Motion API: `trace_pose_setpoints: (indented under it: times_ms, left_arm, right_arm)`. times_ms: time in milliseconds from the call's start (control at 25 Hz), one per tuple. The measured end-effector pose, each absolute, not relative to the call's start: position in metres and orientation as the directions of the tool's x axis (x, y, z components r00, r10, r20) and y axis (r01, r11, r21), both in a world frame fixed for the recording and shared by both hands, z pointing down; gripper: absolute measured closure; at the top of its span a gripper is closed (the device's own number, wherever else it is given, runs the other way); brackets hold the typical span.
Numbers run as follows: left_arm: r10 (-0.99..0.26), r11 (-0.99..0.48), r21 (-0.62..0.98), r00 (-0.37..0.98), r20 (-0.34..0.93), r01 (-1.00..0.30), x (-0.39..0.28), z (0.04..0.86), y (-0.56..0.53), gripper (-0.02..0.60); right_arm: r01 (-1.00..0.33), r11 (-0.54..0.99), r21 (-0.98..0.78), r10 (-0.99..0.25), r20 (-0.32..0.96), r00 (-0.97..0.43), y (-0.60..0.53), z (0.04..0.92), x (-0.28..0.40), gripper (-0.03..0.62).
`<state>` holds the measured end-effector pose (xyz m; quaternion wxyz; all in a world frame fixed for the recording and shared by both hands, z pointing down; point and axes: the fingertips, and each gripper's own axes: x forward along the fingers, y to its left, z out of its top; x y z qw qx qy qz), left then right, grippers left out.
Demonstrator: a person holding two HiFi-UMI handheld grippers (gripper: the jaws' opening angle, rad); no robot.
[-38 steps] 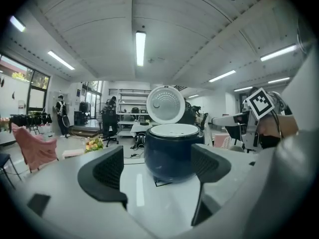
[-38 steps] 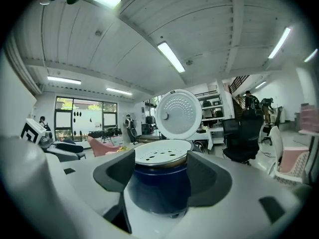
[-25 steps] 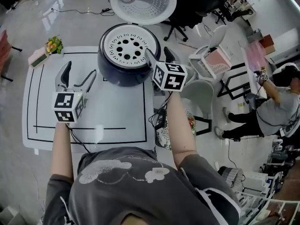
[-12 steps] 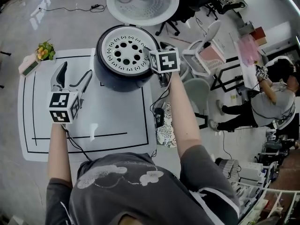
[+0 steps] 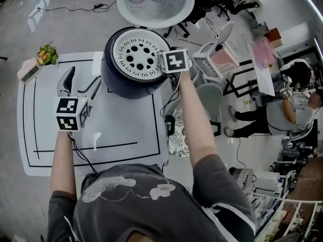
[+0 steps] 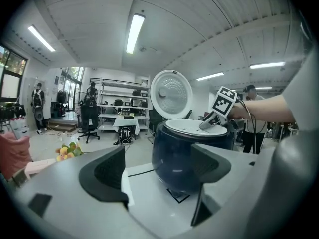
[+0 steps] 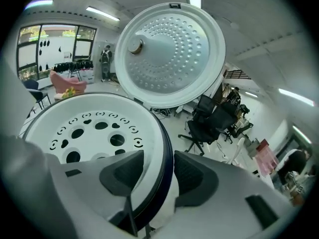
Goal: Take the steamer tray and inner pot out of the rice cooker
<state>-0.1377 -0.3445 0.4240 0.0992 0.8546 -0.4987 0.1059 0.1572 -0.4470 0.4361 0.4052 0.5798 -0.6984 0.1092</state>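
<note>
While the right tongs are closing astride the rim of the steamer tray seated in the rice cooker at the surface's far edge, pads not yet pressing: bite the tray's lip only, clear of the cooker wall, then lift level. Left tongs: wide, empty. Right gripper view alone shows rim between pads; head view hides it. Inner pot: unseen under tray.
</note>
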Motion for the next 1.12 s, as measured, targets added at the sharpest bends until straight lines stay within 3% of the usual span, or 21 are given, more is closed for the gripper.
trace_pose_setpoints:
  times_ms: [440,640,800,1120]
  left_arm:
    - [-0.799,-0.534,0.077,0.532,0.28,-0.842,-0.131,0.43,-0.346,0.169]
    - [-0.786,-0.554,0.084,0.554,0.275,-0.828,-0.131,0.429,-0.346,0.169]
    - [-0.774,-0.57,0.091,0.571,0.272,-0.816,-0.13,0.427,-0.343,0.169]
    - [-0.785,-0.554,0.094,0.557,0.273,-0.827,-0.131,0.424,-0.337,0.169]
  right_arm:
    - [-0.893,0.267,0.363,-0.757,0.653,0.04,-0.447,0.416,0.162,0.409]
    - [-0.907,0.241,0.346,-0.777,0.628,0.033,-0.443,0.399,0.156,0.484]
    - [-0.911,0.172,0.374,-0.826,0.559,0.073,-0.442,0.377,0.164,0.504]
    - [-0.954,0.134,0.269,-0.881,0.473,0.01,-0.44,0.358,0.153,0.537]
